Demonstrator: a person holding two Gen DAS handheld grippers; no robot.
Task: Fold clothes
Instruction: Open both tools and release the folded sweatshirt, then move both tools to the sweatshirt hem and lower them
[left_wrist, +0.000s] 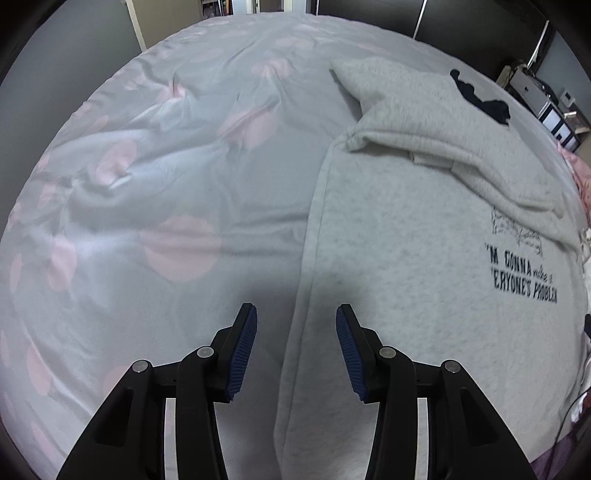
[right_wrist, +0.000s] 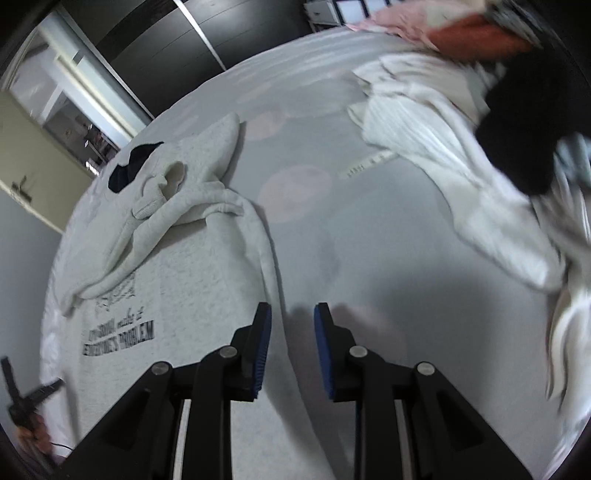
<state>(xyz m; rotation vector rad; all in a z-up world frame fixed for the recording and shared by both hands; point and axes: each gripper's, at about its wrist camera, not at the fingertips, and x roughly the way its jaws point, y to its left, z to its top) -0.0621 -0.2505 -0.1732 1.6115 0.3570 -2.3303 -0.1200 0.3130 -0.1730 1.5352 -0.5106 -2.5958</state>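
Note:
A light grey sweatshirt (left_wrist: 406, 258) with dark printed lettering lies flat on the bed, both sleeves folded across its chest. It also shows in the right wrist view (right_wrist: 184, 280). My left gripper (left_wrist: 295, 314) is open and empty, just above the sweatshirt's left side edge. My right gripper (right_wrist: 291, 317) is open and empty, just above the sweatshirt's right side edge. The left gripper's handle shows at the lower left of the right wrist view (right_wrist: 22, 398).
The bed cover (left_wrist: 166, 184) is grey with pink dots and is wrinkled. A pile of white, black, pink and orange clothes (right_wrist: 461, 140) lies to the right of the sweatshirt. Dark wardrobe doors (right_wrist: 147, 40) and shelves (left_wrist: 546, 107) stand beyond the bed.

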